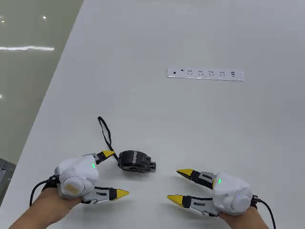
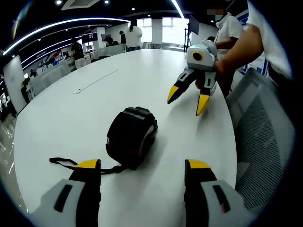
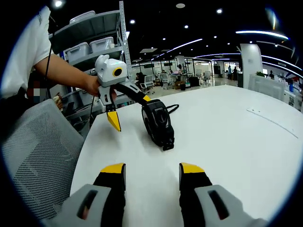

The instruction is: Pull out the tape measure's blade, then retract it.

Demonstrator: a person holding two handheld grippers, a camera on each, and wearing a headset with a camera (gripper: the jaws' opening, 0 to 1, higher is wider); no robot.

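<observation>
Head view: the black round tape measure (image 1: 136, 161) sits on the white table (image 1: 190, 124), blade apparently fully in — no step done yet. Your left gripper (image 1: 116, 173) is spread wide, one tip just beside the case; your right gripper (image 1: 176, 185) is spread too, empty, nearby. You've both pull-out and retract left.

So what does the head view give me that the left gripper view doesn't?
Head view adds the top-down layout: the whole left gripper, open beside the tape, whose blade tip faces the open right gripper; blade not yet out. Left gripper view adds the mesh chair at the table edge and people in the room behind. Both share the tape, its strap, the right gripper, the power strip and the table.
</observation>
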